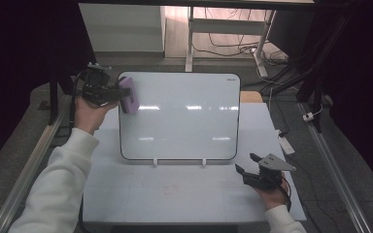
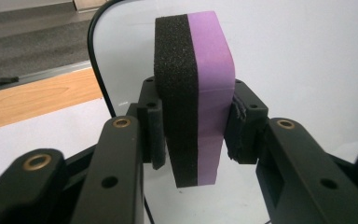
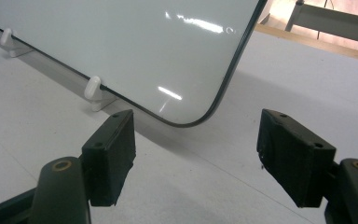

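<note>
The high view is dim and soft, its sides sinking into near black, while daylight falls on the floor beyond the counter (image 1: 126, 204). Bright streaks of glare cross the whiteboard (image 1: 179, 116), and again in the right gripper view. The left gripper view is evenly lit; the eraser (image 2: 193, 93) is sharp, the near jaws slightly blurred.
</note>
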`<state>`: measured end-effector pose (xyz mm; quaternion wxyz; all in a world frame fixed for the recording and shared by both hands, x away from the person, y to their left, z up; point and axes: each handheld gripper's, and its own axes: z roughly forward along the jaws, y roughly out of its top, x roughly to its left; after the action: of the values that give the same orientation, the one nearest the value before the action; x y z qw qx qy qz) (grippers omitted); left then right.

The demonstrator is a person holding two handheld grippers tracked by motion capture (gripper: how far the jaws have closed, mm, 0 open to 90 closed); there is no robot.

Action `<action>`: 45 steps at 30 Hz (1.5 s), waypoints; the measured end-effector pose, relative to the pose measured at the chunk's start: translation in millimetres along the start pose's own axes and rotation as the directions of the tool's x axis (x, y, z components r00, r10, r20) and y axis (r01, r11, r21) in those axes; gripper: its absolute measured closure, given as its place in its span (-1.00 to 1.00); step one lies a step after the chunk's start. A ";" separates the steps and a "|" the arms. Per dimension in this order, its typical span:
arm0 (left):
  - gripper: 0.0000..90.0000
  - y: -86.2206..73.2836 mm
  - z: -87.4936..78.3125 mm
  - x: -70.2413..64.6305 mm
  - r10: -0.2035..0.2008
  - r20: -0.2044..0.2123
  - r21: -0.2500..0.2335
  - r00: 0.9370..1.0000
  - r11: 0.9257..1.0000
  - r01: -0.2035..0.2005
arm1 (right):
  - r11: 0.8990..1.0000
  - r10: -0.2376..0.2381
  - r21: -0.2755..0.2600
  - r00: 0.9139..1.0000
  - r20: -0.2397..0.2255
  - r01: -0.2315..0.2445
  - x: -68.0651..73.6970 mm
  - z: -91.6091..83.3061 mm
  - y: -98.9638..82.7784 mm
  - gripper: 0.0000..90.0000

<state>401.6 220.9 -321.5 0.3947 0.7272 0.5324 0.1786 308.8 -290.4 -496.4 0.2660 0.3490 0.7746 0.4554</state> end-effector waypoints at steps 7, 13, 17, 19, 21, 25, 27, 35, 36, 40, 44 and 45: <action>0.37 5.6 13.1 2.8 -0.040 0.018 -0.032 0.999 0.999 0.040 | 1.000 -0.001 0.003 1.000 -0.004 0.001 1.0 1.0 -0.4 -0.40; 0.39 6.7 23.3 -3.2 -0.033 -0.027 -0.062 0.999 0.998 0.031 | 1.000 -0.004 0.003 1.000 -0.005 0.004 2.1 1.6 -0.5 -0.40; 0.39 6.0 29.0 -10.6 -0.014 -0.071 -0.088 0.997 0.996 0.008 | 1.000 -0.007 0.007 1.000 -0.006 0.008 2.4 2.5 -1.1 -0.40; 0.38 6.1 31.6 -14.6 -0.008 -0.093 -0.093 0.996 0.996 -0.001 | 1.000 -0.009 0.007 1.000 -0.005 0.009 2.7 2.7 -1.2 -0.40; 0.35 6.1 33.0 -16.6 -0.009 -0.099 -0.096 0.995 0.995 -0.001 | 1.000 -0.013 0.007 1.000 -0.005 0.013 3.1 2.7 -1.1 -0.40; 0.20 5.5 37.2 -20.4 -0.007 -0.111 -0.094 0.994 0.996 -0.004 | 1.000 -0.015 0.006 1.000 -0.004 0.015 3.7 2.8 -0.9 -0.40; 0.18 5.1 37.9 -20.9 -0.009 -0.115 -0.099 0.993 0.995 -0.003 | 1.000 -0.016 0.006 1.000 -0.004 0.016 3.7 2.7 -0.8 -0.40; -0.18 -5.0 21.1 -21.5 0.022 -0.079 -0.162 0.997 0.986 -0.035 | 1.000 -0.013 0.000 1.000 0.000 0.013 1.8 1.4 -0.8 -0.40; -0.20 -8.3 17.1 -21.7 0.032 -0.067 -0.171 0.997 0.984 -0.043 | 1.000 -0.013 -0.001 1.000 0.000 0.013 1.4 1.2 -0.8 -0.40; -0.26 -29.6 2.1 -22.9 0.092 -0.013 -0.178 0.996 0.980 -0.092 | 1.000 -0.006 0.004 1.000 -0.010 0.006 -1.3 0.9 -1.2 -0.40; -0.30 -61.3 -7.5 -22.5 0.147 0.040 -0.167 0.988 0.976 -0.138 | 1.000 -0.007 0.007 1.000 -0.020 0.007 -4.2 0.1 -0.9 -0.39; -0.30 -69.6 -9.2 -21.6 0.157 0.055 -0.163 0.986 0.976 -0.147 | 1.000 -0.005 0.007 1.000 -0.021 0.005 -4.8 -0.2 -0.6 -0.39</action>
<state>343.3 213.2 -365.5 0.4544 0.7377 0.4456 0.2252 311.4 -294.4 -496.4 0.2580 0.3432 0.7798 0.4556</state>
